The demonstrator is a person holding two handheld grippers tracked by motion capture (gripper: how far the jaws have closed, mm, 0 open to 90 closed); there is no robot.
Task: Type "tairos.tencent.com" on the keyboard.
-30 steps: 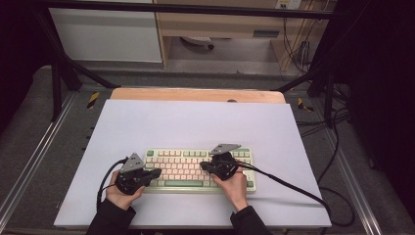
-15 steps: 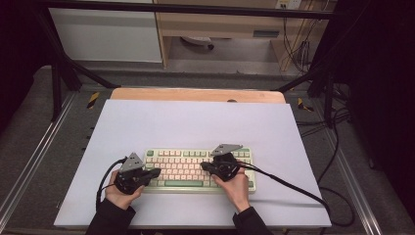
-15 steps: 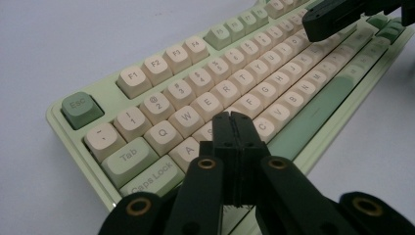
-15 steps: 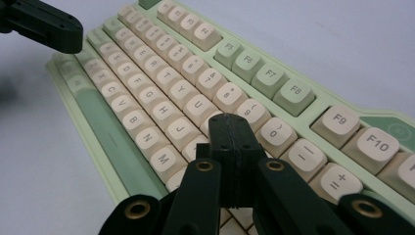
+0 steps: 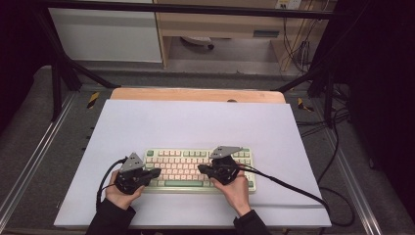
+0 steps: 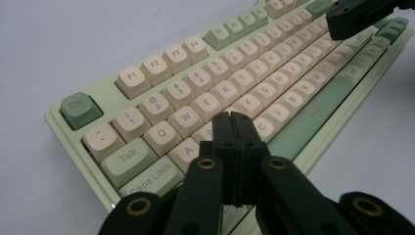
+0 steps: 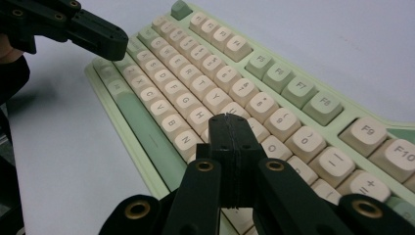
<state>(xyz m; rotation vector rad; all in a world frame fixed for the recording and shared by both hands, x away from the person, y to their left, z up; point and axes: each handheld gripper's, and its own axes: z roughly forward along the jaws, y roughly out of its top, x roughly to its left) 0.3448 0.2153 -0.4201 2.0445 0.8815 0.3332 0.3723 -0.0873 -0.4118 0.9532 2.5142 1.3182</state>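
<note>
A keyboard (image 5: 198,169), pale green with cream keys, is lying on the near half of a white mat (image 5: 195,125), and everything here is placed from it. At its near left corner, a hand is holding the left gripper (image 5: 155,173), jaws clenched together on nothing, the tips hovering over the left letter keys. At its near right, the other hand is holding the right gripper (image 5: 201,170), also clenched and empty, tips pointing over the middle keys. A black cable (image 5: 288,185) is trailing from that gripper to the right of the keyboard, across the mat. Beyond the keyboard, bare mat is stretching back to a wooden table (image 5: 195,95) edge. Farther off, grey floor (image 5: 235,78) is running under a black frame (image 5: 63,73), with a white cabinet (image 5: 105,34) and wooden shelving (image 5: 225,24) standing at the back.
</note>
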